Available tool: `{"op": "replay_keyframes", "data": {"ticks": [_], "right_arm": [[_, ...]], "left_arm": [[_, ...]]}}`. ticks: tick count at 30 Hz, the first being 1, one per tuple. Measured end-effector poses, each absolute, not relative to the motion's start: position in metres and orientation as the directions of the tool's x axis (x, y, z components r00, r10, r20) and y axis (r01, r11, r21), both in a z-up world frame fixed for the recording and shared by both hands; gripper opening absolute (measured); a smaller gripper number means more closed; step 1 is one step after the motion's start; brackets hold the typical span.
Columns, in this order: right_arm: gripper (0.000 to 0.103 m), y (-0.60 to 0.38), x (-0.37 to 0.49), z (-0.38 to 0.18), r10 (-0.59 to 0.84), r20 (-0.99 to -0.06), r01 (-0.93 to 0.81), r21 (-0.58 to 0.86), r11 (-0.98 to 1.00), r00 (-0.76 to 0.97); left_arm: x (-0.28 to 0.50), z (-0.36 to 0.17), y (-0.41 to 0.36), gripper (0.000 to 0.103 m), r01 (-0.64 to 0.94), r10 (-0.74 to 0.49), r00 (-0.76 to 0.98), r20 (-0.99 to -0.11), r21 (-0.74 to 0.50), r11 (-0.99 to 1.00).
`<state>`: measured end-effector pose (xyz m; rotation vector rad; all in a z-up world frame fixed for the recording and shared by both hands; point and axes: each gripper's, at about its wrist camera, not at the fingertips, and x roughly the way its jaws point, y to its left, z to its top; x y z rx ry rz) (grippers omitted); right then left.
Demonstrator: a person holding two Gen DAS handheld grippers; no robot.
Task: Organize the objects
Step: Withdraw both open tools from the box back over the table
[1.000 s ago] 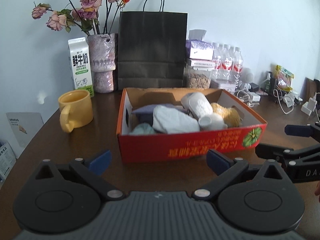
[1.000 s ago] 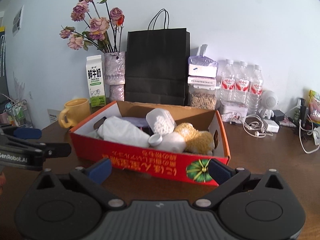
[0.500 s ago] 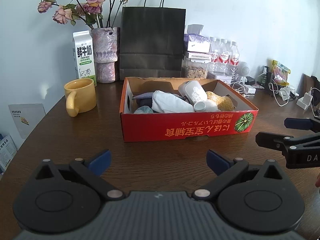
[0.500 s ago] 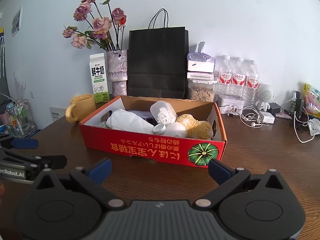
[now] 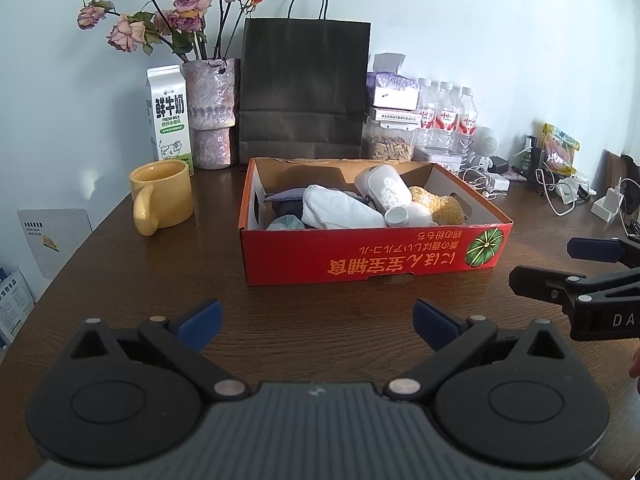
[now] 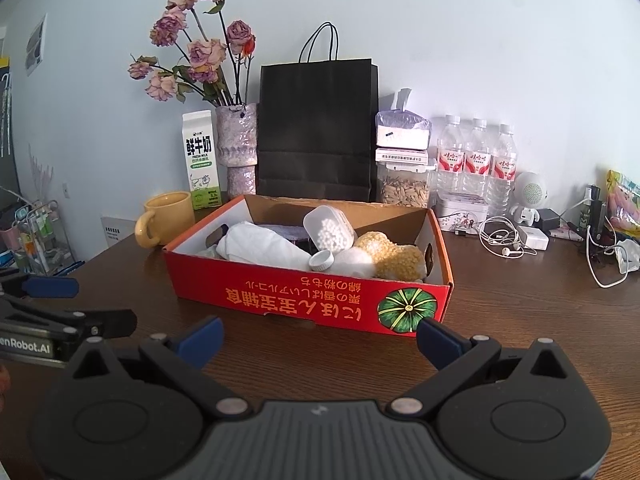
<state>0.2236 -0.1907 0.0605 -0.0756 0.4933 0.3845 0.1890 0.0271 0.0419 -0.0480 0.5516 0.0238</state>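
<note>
A red cardboard box (image 5: 372, 258) (image 6: 280, 300) sits mid-table on dark wood. Inside lie a white cloth (image 5: 340, 210) (image 6: 260, 246), a clear tub of white balls (image 5: 384, 186) (image 6: 330, 230), a white cap (image 5: 397, 216) (image 6: 321, 260), a yellow fuzzy item (image 5: 440, 206) (image 6: 394, 256) and a dark pouch (image 5: 286, 198). My left gripper (image 5: 316, 322) hangs open in front of the box, nothing between its fingers. My right gripper (image 6: 318, 338) is open too, close to the box's front wall. Each gripper shows at the edge of the other's view.
A yellow mug (image 5: 160, 196) stands left of the box. Behind are a milk carton (image 5: 168, 120), a vase of dried roses (image 5: 210, 116), a black paper bag (image 5: 304, 88), a seed jar (image 5: 388, 142) and water bottles (image 5: 446, 120). Cables and chargers (image 6: 508, 240) litter the right side.
Both grippers have pulled back from the box and lifted a little; the box looks smaller and farther away. Both stayed open.
</note>
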Motion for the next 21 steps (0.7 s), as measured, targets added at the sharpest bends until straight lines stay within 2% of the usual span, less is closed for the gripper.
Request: {"op": "replay_keyframes", "data": {"ticks": [21], "right_arm": [[0.103, -0.1908, 0.2217, 0.0611, 0.341, -0.475, -0.377, 0.021, 0.926, 0.811]], "left_arm": [[0.1844, 0.0451, 0.0254, 0.103, -0.028, 0.001, 0.862, -0.508, -0.046, 0.999]]}}
